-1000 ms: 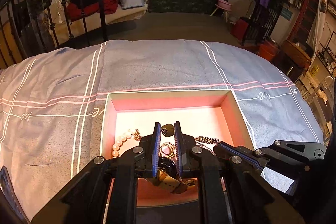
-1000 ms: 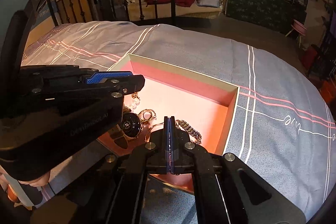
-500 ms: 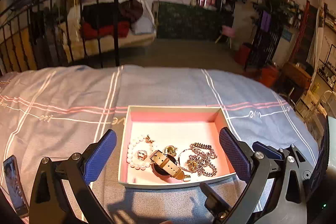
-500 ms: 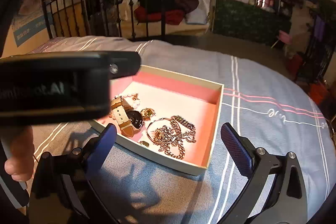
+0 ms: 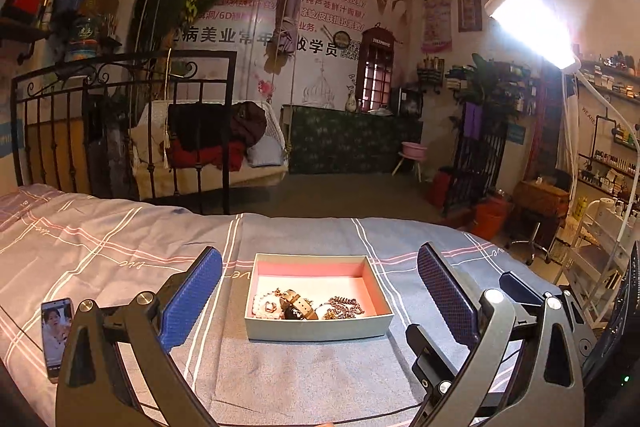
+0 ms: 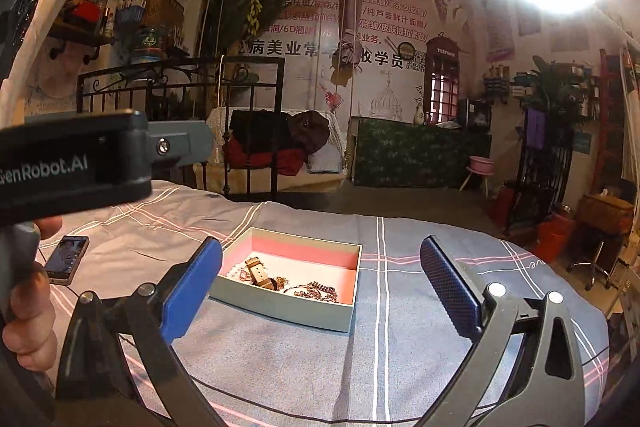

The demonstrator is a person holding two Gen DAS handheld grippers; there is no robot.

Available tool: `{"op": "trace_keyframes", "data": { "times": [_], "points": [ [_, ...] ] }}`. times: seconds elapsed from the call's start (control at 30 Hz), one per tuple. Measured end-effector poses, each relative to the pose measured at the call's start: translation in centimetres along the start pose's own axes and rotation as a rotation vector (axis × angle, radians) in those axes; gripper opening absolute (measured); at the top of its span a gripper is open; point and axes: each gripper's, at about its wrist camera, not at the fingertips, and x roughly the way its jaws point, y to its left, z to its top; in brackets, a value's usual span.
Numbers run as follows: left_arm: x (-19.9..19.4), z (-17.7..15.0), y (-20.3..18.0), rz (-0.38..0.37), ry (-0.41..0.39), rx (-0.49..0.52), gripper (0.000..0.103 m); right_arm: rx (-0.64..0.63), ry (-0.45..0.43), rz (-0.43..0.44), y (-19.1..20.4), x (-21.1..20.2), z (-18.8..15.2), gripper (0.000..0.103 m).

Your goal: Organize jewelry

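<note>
The box (image 5: 318, 325) sits open-topped on the bed (image 5: 300, 379), with bare bedspread on every side of it, so either hand-held gripper can come down from above. Inside the box, the far half is bare floor; the watch (image 5: 298, 307), pearls (image 5: 266, 307) and chains (image 5: 344, 307) crowd the near half. A phone (image 5: 56, 335) lies well left of the box.

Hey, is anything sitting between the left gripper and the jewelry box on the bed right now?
Nothing visible. The left gripper is open and empty, pulled back from the jewelry box, with only bare bedspread between them. The phone lies off to the left, out of the path.
</note>
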Motion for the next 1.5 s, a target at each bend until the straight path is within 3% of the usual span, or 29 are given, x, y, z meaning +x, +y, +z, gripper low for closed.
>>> {"op": "trace_keyframes", "data": {
  "times": [0.3,0.67,0.87,1.5],
  "points": [
    [-1.7,-0.1,0.7,0.038,-0.003,-0.004,0.097,-0.005,0.004,-0.018,0.2,-2.5,0.2,0.098],
    [-2.1,0.1,1.7,0.061,-0.018,0.004,0.097,-0.023,0.005,-0.049,-0.1,-2.2,0.6,0.098],
    [-1.7,0.1,2.5,0.078,-0.009,0.004,0.097,-0.003,0.054,-0.052,-0.6,-1.3,0.4,0.098],
    [-0.3,-0.2,3.4,0.092,0.029,-0.016,0.097,-0.01,0.035,-0.073,-0.6,-1.5,1.0,0.098]
  ]
}}
